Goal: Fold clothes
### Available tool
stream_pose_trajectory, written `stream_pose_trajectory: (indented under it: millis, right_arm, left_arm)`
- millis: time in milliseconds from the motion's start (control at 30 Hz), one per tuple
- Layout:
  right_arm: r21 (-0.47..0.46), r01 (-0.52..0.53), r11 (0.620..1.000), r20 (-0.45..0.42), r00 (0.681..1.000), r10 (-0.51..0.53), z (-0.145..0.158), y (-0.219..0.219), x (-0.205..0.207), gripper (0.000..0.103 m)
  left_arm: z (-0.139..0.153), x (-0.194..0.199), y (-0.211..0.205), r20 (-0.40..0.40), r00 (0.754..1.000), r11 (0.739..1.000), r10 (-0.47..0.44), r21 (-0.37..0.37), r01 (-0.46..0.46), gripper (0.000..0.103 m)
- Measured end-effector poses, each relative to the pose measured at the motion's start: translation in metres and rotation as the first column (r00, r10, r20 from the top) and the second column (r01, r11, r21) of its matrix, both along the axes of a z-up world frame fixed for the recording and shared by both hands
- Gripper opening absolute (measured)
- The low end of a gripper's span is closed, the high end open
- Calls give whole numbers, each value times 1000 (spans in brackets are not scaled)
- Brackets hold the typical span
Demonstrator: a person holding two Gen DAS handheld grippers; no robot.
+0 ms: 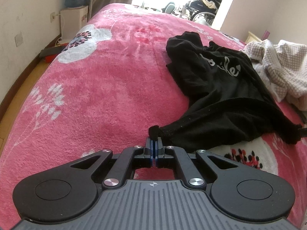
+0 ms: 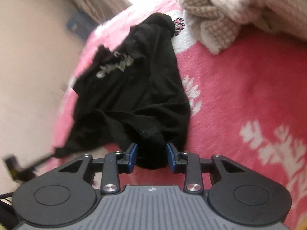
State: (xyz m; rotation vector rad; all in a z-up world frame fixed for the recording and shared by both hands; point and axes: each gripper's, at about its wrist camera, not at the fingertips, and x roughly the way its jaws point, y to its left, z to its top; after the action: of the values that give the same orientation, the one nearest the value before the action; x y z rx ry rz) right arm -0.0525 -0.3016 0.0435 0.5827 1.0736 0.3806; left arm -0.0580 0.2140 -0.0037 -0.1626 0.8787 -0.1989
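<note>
Black cotton garment with pale script lettering [image 1: 220, 88] lies crumpled on the pink fleece blanket with white flower pattern [image 1: 99, 88], toward its right side in the left wrist view. The lettering is partly swallowed by folds; only the ending "ile" and a small heart can be read. In the right wrist view the same print is blurred beyond reading.

Left gripper [image 1: 154, 140]: blue-padded jaws pressed together, clenched on a small bunched corner of the garment, which stands up as a knot just above the fingertips. From that corner the cloth runs taut to the main heap.

Right gripper [image 2: 151, 151]: jaws parted, with a dark fold of the garment [image 2: 138, 88] lying between the blue pads [image 2: 133, 153]. Whether either pad touches the cloth cannot be determined; it is not clamped. The fold's lower end is hidden behind the gripper body.

Beige-and-white waffle-knit cloth [image 1: 278, 67] is heaped beside the garment at the blanket's right edge and is cut off by the frame. The right wrist view is motion-blurred along its left side; a dark object at lower left cannot be identified.

A white water dispenser with blue bottle [image 1: 74, 13] stands against the far wall.
</note>
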Motion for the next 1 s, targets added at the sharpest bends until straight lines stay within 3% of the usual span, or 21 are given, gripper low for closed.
stream_pose_trajectory:
  millis: [233, 400, 533, 767, 1000]
  right_arm:
    - [91, -134, 987, 72, 989, 127, 11, 3, -18, 42]
    - [87, -68, 994, 88, 994, 61, 9, -11, -23, 41]
    - [28, -47, 999, 92, 995, 44, 4, -13, -19, 41]
    - [-108, -185, 977, 121, 973, 198, 3, 14, -21, 39]
    - [-165, -202, 965, 127, 966, 224, -1, 27, -25, 34]
  left_arm:
    - [-1, 1, 1, -5, 1000, 1000, 5, -4, -5, 0]
    - [0, 1, 0, -9, 1000, 1000, 5, 3, -5, 0]
    - [-1, 2, -1, -13, 1000, 1000, 7, 4, -7, 0]
    - [-2, 3, 0, -17, 1000, 1000, 10, 0, -10, 1]
    - [-4, 4, 2, -20, 1000, 1000, 12, -5, -12, 1]
